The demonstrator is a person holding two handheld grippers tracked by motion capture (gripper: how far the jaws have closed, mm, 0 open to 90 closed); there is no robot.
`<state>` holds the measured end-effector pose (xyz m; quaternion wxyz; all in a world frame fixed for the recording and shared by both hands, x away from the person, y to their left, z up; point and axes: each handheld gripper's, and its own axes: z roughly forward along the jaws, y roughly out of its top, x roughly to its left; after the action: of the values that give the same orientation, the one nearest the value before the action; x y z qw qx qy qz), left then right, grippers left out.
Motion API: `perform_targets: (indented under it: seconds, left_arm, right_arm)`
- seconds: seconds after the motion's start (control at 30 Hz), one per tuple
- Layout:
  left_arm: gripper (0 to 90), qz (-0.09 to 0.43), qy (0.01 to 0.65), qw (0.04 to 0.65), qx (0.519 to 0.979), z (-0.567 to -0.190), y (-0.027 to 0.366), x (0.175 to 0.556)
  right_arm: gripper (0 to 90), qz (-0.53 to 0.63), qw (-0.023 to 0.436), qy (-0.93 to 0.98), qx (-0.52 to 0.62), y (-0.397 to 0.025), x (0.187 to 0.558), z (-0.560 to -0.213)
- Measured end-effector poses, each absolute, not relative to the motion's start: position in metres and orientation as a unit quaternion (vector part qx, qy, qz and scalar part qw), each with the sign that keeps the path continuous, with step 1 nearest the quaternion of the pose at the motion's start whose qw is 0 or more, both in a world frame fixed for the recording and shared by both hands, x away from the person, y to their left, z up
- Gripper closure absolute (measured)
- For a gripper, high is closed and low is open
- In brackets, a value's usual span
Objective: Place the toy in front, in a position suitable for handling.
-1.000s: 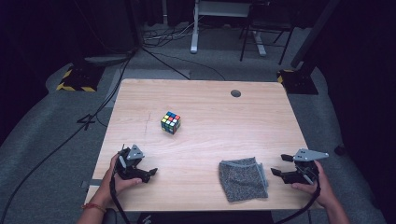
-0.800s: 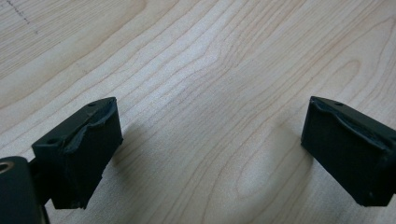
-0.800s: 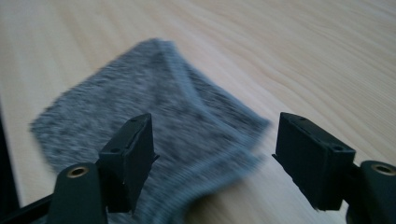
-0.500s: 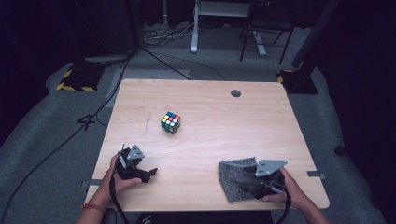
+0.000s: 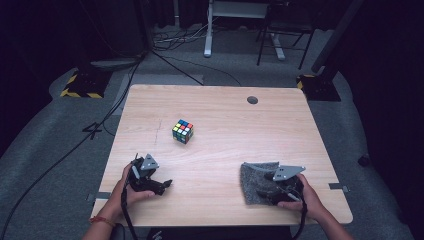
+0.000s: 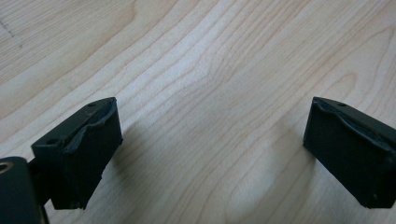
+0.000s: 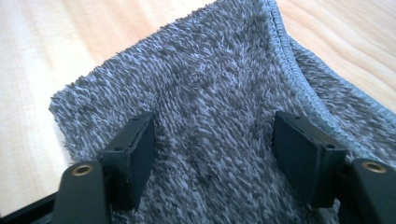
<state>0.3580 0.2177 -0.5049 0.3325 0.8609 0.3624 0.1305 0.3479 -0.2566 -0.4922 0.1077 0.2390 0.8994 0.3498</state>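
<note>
A person seated at a pale wooden table works two black hand-held grippers. The right gripper rests on a folded grey fluffy cloth lying near the table's front edge on the right side; its jaws stand apart, pressed down onto the pile with a spread of fabric between them and nothing yet pinched. In the right gripper view the grey fluffy cloth shows a stitched blue-grey hem running along its upper fold. The left gripper sits low over bare wood near the front left corner, well apart from the cloth, jaws wide open and empty. A multicoloured puzzle cube stands alone near the table's middle, and a small dark round grommet marks the far edge
</note>
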Motion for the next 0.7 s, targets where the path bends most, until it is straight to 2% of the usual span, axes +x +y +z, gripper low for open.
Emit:
perform_targets:
  seconds: [0.07, 0.33, 0.7]
  left_arm:
    - [0.4, 0.13, 0.366, 0.33, 0.86, -0.505, 0.214, 0.365]
    - [0.3, 0.133, 0.379, 0.326, 0.856, -0.505, 0.205, 0.394]
    - [0.2, 0.136, 0.387, 0.326, 0.852, -0.505, 0.194, 0.414]
  right_arm:
    - [31.0, 0.353, 0.11, 0.894, 0.251, -0.261, 0.353, -0.493]
    - [31.0, 0.358, 0.119, 0.885, 0.274, -0.272, 0.368, -0.494]
    - [31.7, 0.358, 0.127, 0.872, 0.308, -0.286, 0.393, -0.495]
